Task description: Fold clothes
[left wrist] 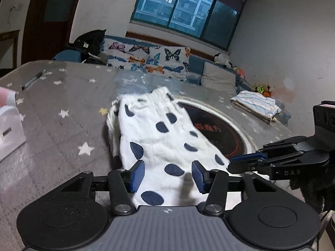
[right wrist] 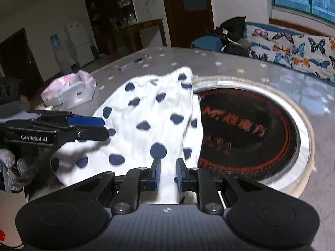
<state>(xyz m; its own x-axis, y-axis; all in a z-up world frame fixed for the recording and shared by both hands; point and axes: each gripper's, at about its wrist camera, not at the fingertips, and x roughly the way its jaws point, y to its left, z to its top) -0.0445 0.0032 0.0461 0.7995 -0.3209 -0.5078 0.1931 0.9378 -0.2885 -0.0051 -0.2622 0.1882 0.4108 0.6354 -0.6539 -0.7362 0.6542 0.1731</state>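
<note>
One spotted garment (left wrist: 159,138) lies on the desk (left wrist: 62,108), its near edge pinched in the right gripper (right wrist: 168,173), the left gripper (left wrist: 165,174) open around it.

white garment (left wrist: 159,133) with navy dots lies ahead of the blue-padded black left gripper (left wrist: 167,175), on a grey star-print tablecloth (left wrist: 62,125); butterfly-print quilt (left wrist: 150,58) beyond.

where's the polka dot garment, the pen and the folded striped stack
polka dot garment (left wrist: 159,138), left wrist view, middle of the white cloth
pen (left wrist: 33,80), left wrist view, mid-barrel
folded striped stack (left wrist: 258,105), left wrist view, top layer
</note>
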